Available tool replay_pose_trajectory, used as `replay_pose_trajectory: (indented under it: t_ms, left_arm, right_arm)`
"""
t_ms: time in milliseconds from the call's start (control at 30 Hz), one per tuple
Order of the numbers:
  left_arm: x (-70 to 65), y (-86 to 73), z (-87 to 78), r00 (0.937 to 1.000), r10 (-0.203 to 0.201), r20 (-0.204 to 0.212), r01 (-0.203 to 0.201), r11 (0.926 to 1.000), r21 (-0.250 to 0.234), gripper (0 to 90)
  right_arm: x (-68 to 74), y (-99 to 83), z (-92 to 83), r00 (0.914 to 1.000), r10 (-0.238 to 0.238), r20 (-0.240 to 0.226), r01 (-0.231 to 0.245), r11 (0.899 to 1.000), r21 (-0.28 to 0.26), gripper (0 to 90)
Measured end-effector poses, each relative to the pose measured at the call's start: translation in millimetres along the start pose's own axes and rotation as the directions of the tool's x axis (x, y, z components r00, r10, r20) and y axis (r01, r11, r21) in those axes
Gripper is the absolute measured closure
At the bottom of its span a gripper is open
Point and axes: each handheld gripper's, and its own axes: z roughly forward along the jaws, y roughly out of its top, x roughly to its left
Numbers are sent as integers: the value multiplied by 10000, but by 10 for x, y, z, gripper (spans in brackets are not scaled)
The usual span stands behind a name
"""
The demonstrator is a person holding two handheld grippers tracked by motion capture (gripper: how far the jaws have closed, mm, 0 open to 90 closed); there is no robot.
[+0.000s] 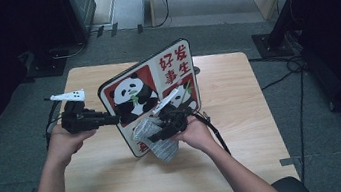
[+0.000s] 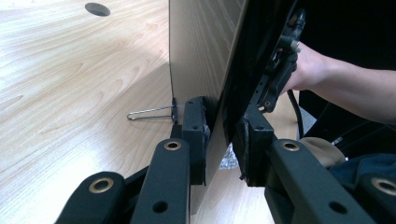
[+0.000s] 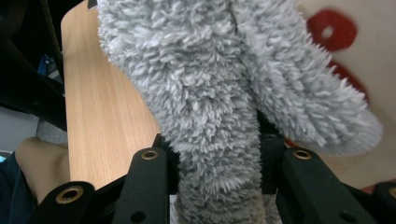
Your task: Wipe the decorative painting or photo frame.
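Two hand-held grippers work at one panda board standing tilted on the wooden surface. At left, the left hand-held gripper clamps the board's edge. At right, the right hand-held gripper pinches a fluffy grey cloth against the board's printed front.

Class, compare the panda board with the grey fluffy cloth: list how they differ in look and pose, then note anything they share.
The panda board is flat, rigid and printed in red, white and black; the grey cloth is soft, shaggy and plain.
The board stands tilted on edge on the table; the cloth hangs limp in folds against its lower front.
The board is much the larger.
Shared: each is clamped, the board's edge by the left gripper, the cloth by the right gripper.
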Motion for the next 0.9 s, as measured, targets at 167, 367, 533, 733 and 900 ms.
replay_pose_trajectory:
  t_ms: [167,367,533,733,900]
  left_arm:
    - [-4,1,1,10000,16,-10,-16,10000,7,760]
    - [0,2,2,10000,-35,-14,35,10000,-13,759]
    - [2,4,1,10000,-70,-15,70,10000,3,756]
    - [9,7,2,9999,-140,-2,140,9999,5,748]
    - [1,14,0,9998,-198,-13,198,9998,66,714]
  right_arm:
    - [-32,-84,71,9999,107,-69,-105,9997,232,658]
    - [-81,-195,149,9994,306,-178,-302,9992,247,658]
    - [-84,-216,161,9992,363,-181,-355,9985,411,660]
    - [-65,-210,128,9997,165,-166,-157,9988,457,661]
    - [-45,-199,88,9998,147,-161,-140,9989,441,664]
